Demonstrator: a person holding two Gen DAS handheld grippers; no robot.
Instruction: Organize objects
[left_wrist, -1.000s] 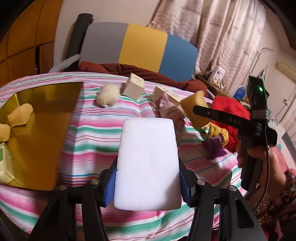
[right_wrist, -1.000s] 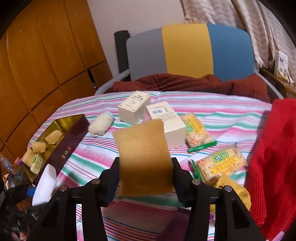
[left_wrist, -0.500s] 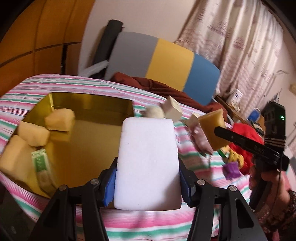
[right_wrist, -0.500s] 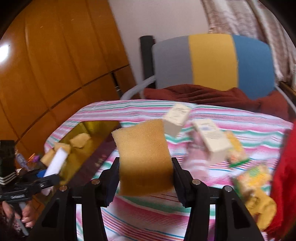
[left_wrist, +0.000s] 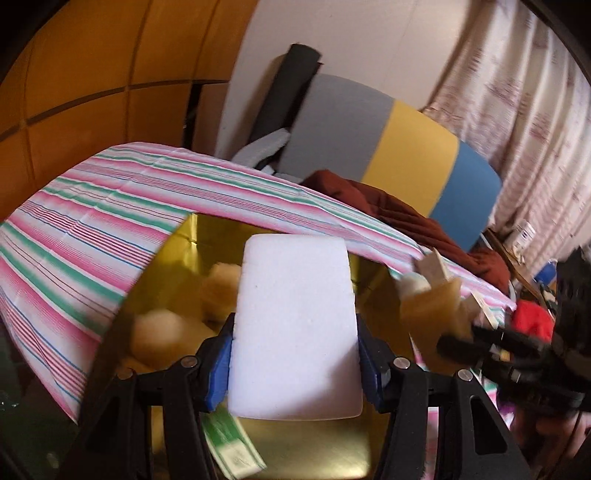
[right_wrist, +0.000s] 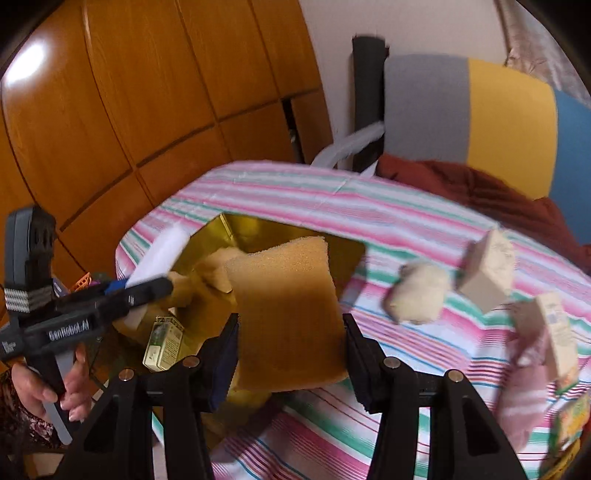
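Gold-lined tray (left_wrist: 325, 450) sits at the left edge of the striped tablecloth (left_wrist: 92, 206). Left wrist view: the left gripper (left_wrist: 293, 363) is clenched on a white sponge (left_wrist: 295, 325), held over the tray; blurred yellow lumps (left_wrist: 155, 338) lie at 9 o'clock of the sponge and a green packet (left_wrist: 232, 448) at 7 o'clock. Only this view shows the curtain (left_wrist: 517, 122).

Right wrist view: the right gripper (right_wrist: 291, 354) grasps a tan sponge (right_wrist: 288, 314) above the tray's near rim. Only here appear the person's hand (right_wrist: 48, 384) at 8 o'clock, the wooden panels (right_wrist: 129, 92) at 11 o'clock, and, at 3 o'clock, a pale roll (right_wrist: 417, 295) and two cardboard boxes (right_wrist: 487, 273), all blurred.
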